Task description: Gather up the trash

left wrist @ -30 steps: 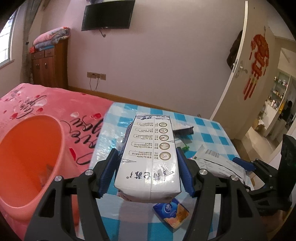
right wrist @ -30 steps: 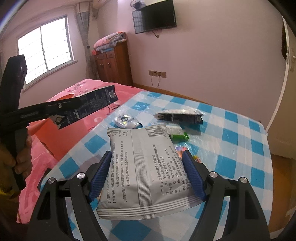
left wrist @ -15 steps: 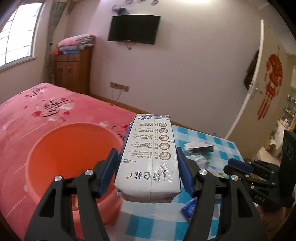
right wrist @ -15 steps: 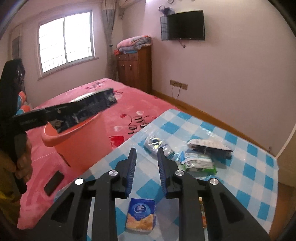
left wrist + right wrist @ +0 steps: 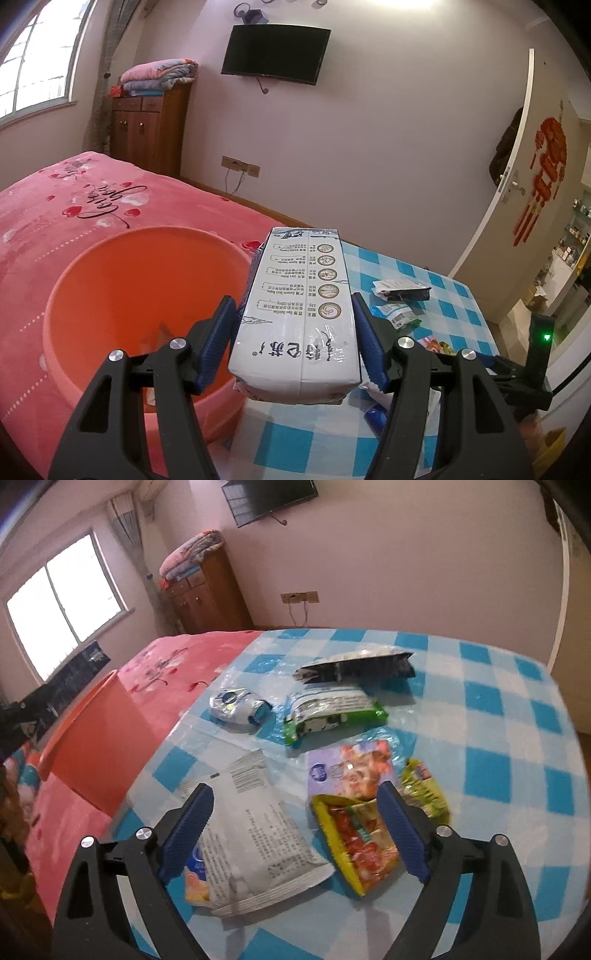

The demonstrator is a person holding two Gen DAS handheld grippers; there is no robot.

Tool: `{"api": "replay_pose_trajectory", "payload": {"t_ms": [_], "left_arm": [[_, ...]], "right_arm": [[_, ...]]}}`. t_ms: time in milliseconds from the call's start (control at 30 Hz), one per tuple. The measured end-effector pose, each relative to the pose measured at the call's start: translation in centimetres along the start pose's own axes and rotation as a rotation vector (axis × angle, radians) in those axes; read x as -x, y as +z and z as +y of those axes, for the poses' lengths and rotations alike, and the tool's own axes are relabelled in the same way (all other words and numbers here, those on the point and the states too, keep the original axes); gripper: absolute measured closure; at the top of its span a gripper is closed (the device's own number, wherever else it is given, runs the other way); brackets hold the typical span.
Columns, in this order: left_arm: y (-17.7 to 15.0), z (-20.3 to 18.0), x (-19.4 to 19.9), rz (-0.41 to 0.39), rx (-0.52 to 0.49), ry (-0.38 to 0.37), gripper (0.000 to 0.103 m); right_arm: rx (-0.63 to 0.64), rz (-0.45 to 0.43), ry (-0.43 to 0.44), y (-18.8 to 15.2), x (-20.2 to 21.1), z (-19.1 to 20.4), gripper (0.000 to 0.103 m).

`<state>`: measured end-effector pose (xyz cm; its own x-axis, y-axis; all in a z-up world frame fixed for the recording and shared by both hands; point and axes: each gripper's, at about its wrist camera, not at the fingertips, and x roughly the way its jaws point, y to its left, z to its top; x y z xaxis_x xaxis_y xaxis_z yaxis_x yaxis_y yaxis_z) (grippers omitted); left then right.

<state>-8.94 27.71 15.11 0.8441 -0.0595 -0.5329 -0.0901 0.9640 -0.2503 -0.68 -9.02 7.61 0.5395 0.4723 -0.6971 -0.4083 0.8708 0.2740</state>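
My left gripper [image 5: 293, 339] is shut on a white carton with printed text [image 5: 301, 314] and holds it beside the rim of the orange bin [image 5: 110, 280], over the table's left edge. My right gripper [image 5: 295, 830] is open and empty, low over the checked table [image 5: 491, 709]. Between and under its fingers lie a grey-white wrapper [image 5: 255, 830] and a yellow-red snack packet [image 5: 354, 834]. Further off lie a purple packet [image 5: 351, 768], a green-white packet [image 5: 328, 712], a silver-blue wrapper [image 5: 236, 705] and a dark foil bag [image 5: 354, 664].
The orange bin [image 5: 88, 738] stands on the pink bed [image 5: 74, 199] against the table's left edge. A wooden cabinet [image 5: 147, 125] and wall TV [image 5: 275, 53] are at the back. A door [image 5: 517, 192] is on the right.
My left gripper has carried the carton left, next to the bin. My right gripper let go of the grey-white wrapper, shut, then opened again low over the wrappers on the table.
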Motion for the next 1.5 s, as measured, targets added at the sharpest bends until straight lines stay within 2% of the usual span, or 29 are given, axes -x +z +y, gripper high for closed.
{"api": "replay_pose_trajectory", "payload": {"t_ms": [133,233,433,567,733,833,933,1267,1500], "left_arm": [[-0.4,-0.6,-0.3,0.015,-0.014,-0.007,0.039],[-0.7,-1.2,-0.7,0.03,-0.023,-0.015,0.039],[-1.3,-2.2,-1.4,0.057,-0.04,-0.019,0.039],[-1.5,-2.7,-1.8,0.068,-0.044,-0.02,0.039],[-1.6,-3.5,-2.2,0.079,-0.059,-0.015,0.039],[-1.6,-3.7,-2.4,0.08,-0.063,-0.009,0.039],[-1.6,-3.9,-2.6,0.082,-0.065,-0.008,0.039],[-1.6,-4.1,-2.5,0.074,-0.07,-0.005,0.039],[-1.2,-3.5,-1.3,0.037,-0.057,-0.008,0.039]], "right_arm": [[0.094,0.031,0.077,-1.0,-1.0,2.4,0.014],[0.165,0.063,0.08,-1.7,-2.2,3.9,0.014],[0.174,0.127,0.144,-2.1,-4.1,3.6,0.013],[0.218,0.155,0.12,-2.4,-5.5,3.7,0.011],[0.189,0.179,0.154,-2.8,-6.7,2.7,0.01],[0.211,0.156,0.148,-3.1,-6.6,3.0,0.012],[0.212,0.145,0.136,-3.2,-6.4,3.0,0.022],[0.184,0.093,0.088,-2.9,-5.0,3.0,0.026],[0.188,0.039,0.089,-1.1,-2.9,4.5,0.026]]}}
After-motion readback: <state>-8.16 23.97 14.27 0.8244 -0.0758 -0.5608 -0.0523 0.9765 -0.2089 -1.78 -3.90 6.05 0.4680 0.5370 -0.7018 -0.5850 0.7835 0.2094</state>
